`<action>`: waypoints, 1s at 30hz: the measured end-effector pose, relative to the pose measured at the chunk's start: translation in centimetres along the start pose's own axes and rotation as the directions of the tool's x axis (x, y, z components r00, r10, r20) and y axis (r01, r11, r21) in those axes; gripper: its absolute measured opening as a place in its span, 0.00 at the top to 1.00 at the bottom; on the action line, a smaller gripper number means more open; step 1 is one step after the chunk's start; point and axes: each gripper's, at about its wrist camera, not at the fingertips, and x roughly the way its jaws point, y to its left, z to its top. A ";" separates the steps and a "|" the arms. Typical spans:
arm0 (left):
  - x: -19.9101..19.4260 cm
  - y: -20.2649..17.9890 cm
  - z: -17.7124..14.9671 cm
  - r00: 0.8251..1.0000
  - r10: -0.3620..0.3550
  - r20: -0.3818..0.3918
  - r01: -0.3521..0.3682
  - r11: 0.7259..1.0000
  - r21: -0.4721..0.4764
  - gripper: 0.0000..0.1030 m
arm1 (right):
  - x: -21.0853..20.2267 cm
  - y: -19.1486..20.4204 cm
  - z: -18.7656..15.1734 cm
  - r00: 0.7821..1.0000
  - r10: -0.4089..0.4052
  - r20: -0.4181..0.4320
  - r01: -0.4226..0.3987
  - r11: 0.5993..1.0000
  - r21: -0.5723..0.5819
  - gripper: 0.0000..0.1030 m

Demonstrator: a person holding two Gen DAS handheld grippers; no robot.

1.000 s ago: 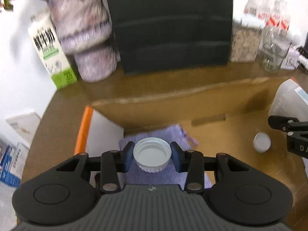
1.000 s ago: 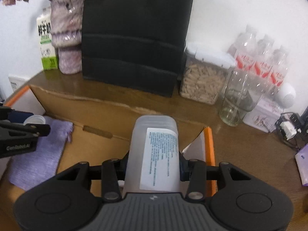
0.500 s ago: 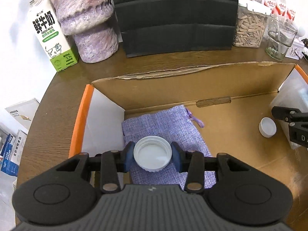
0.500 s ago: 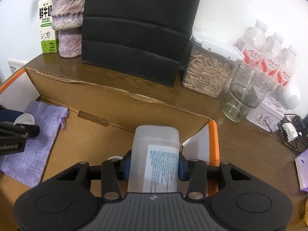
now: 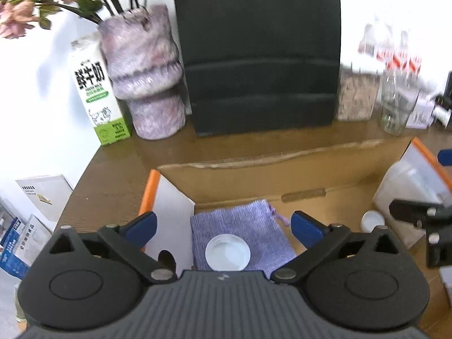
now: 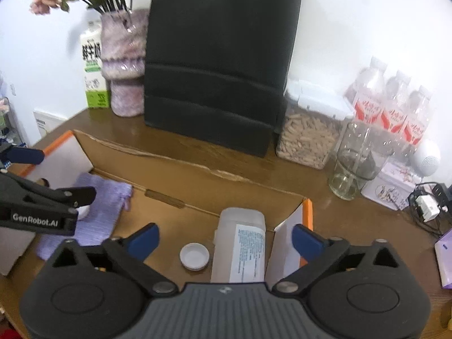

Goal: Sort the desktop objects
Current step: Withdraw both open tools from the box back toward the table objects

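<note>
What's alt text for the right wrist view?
Open right gripper above a cardboard box; between its spread fingers stands a translucent labelled bottle, with a small white cap beside it. Left gripper enters at left over a purple pouch.

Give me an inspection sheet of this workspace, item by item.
Surface: brown wooden table, an open cardboard box on it.
Job's things: large white cap on purple pouch; small white cap beside translucent bottle, all in the box.
Clutter: milk carton, vase, black bag, snack jar, glass, water bottles.
Grippers: left tongs and right tongs just opened wide, pads clear of the cap and the bottle.
Cables: plug and cable at the right edge.
Surroundings: white wall.
</note>
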 end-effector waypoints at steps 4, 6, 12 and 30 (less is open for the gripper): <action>-2.0 0.7 0.0 0.999 0.004 0.038 -0.002 0.999 -0.043 0.00 | -1.7 0.4 -0.1 1.000 0.002 0.028 -0.002 1.000 -0.002 0.00; -2.9 1.1 -0.1 0.999 0.004 0.053 -0.001 0.999 -0.053 0.00 | -2.7 0.7 -0.2 0.999 0.004 0.043 -0.004 1.000 -0.005 0.00; -6.1 2.0 -0.5 0.995 -0.003 0.100 0.008 0.998 -0.056 0.00 | -6.3 1.5 -0.8 0.993 0.022 0.114 -0.020 1.000 -0.017 0.00; -17.1 2.9 -6.9 0.963 -0.016 0.270 0.038 0.996 -0.079 0.00 | -18.5 0.5 -8.4 0.952 0.036 0.303 -0.055 0.997 0.054 0.00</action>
